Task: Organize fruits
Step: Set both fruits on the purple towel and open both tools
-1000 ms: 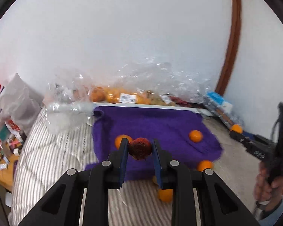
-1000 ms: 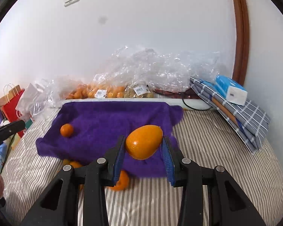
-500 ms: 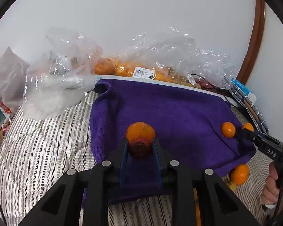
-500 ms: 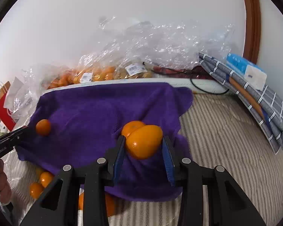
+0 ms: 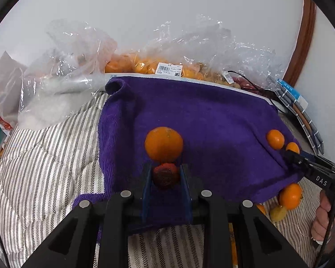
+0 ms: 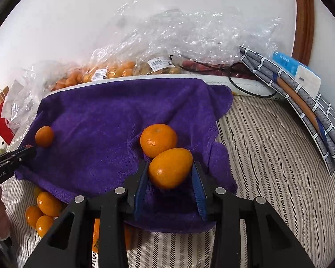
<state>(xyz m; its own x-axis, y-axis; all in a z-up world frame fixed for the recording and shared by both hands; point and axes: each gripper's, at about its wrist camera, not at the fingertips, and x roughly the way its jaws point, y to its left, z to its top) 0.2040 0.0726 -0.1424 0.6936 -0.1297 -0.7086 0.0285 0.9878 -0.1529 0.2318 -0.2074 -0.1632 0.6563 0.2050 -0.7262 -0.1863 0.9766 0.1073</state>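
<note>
- Left gripper (image 5: pixel 165 178): we note its jaws clenched on a dark red fruit (image 5: pixel 164 175), now lowered onto the purple towel (image 5: pixel 212 120), touching an orange (image 5: pixel 163 144).
- Right gripper (image 6: pixel 170 174): jaws grasping an oval orange fruit (image 6: pixel 170 167), likewise lowered beside a mandarin (image 6: pixel 158 139); release appears next.

Oranges (image 6: pixel 158 140) on purple towel (image 6: pixel 105 120)

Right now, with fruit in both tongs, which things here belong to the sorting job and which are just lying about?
Part of the job:
- dark red fruit in the left tongs
- oval orange fruit in the right tongs
- round orange and small orange on the purple towel
- loose oranges beside it

Lying about:
- plastic bags
- tissue pack
- folded checked cloth
- black cable
</note>
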